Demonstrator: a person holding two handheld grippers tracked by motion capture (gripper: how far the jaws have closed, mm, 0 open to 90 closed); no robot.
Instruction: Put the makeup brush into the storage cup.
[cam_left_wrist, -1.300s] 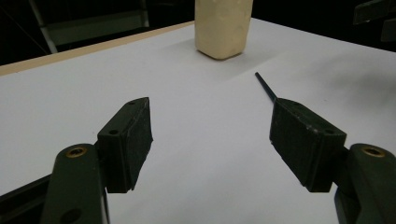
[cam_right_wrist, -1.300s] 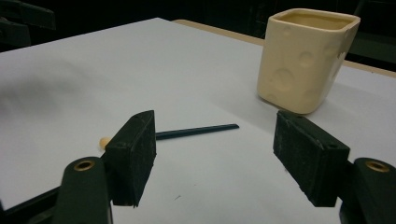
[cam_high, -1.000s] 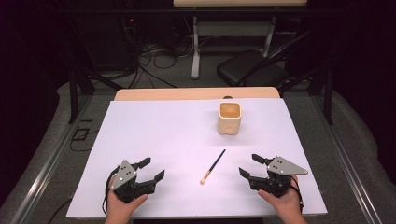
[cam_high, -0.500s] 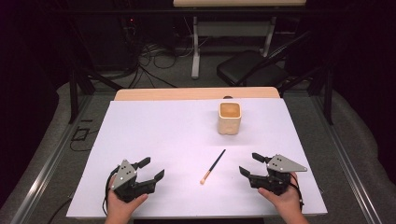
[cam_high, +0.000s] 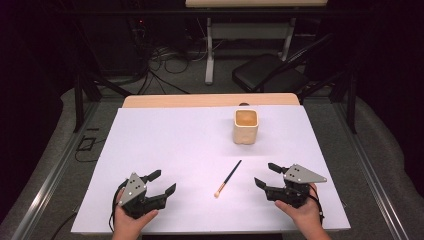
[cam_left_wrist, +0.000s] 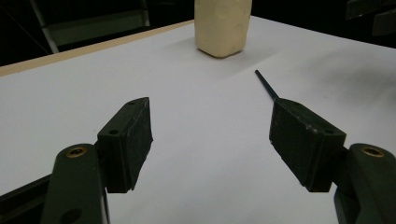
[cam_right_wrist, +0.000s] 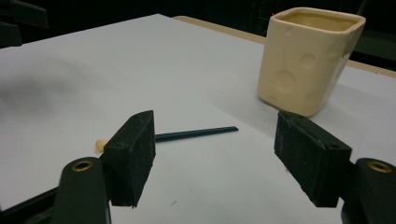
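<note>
A thin dark brush (cam_high: 228, 178) with a pale tip lies flat on the white bench (cam_high: 165, 145), between the two pairs of tongs and touching neither. The left tongs (cam_high: 162, 182) and the right tongs (cam_high: 266, 175) both rest low near the front edge, jaws spread wide and empty. A cream cup (cam_high: 246, 125) stands upright farther back.

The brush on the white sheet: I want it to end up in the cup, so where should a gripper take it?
Probably at mid-handle of the brush, coming down from above with the jaws across its thin dark shaft. It lies flat and free, light tip toward the person, between both open grippers; the right gripper seems slightly nearer.
</note>
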